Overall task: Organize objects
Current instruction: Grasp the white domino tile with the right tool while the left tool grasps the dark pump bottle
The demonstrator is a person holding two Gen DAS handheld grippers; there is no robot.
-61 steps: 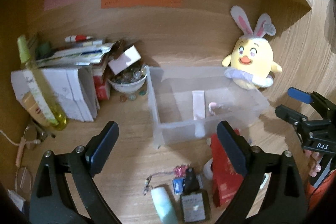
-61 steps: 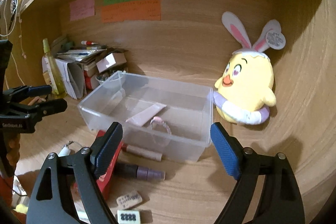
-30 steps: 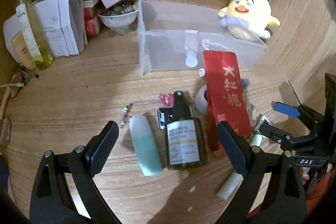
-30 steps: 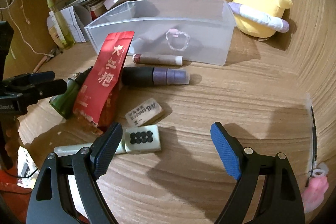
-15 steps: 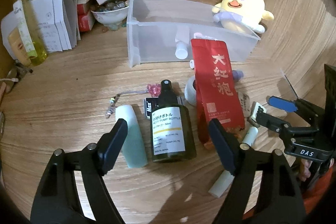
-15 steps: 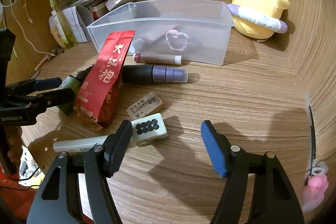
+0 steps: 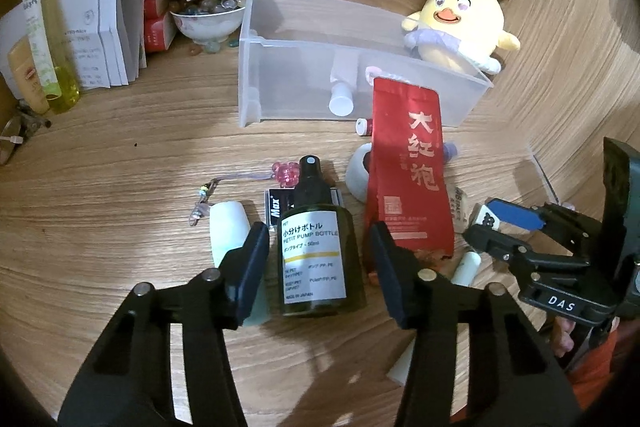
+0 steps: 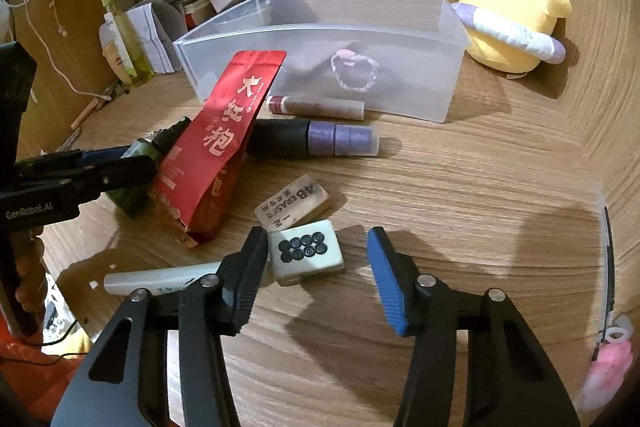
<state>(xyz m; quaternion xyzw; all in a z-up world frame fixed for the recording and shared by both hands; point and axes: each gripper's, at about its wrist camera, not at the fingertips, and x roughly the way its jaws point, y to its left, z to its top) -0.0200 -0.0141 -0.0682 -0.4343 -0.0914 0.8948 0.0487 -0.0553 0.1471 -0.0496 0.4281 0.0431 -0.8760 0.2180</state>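
Note:
A dark green pump bottle (image 7: 312,259) with a white label lies on the wooden desk between the fingers of my left gripper (image 7: 317,227). The jaws are closing, with thin gaps left on both sides of the bottle. A white mahjong tile (image 8: 306,255) with black dots lies between the fingers of my right gripper (image 8: 316,233), which is closing too. Its black finger is at the tile's left edge and the blue finger stands apart. A clear plastic bin (image 7: 280,83) (image 8: 400,67) at the back holds a tube and a bead bracelet.
A red tea pouch (image 7: 412,163), an eraser (image 8: 294,201), a purple-capped marker (image 8: 316,139), a mint tube (image 7: 228,223) and a white stick (image 8: 160,281) crowd the grippers. A plush chick (image 7: 456,23), a bowl of beads (image 7: 208,19) and papers stand behind.
Both grippers tipped down from the bin to the clutter in front of it. Both pairs of jaws then narrowed, the left around the bottle, the right around the tile.

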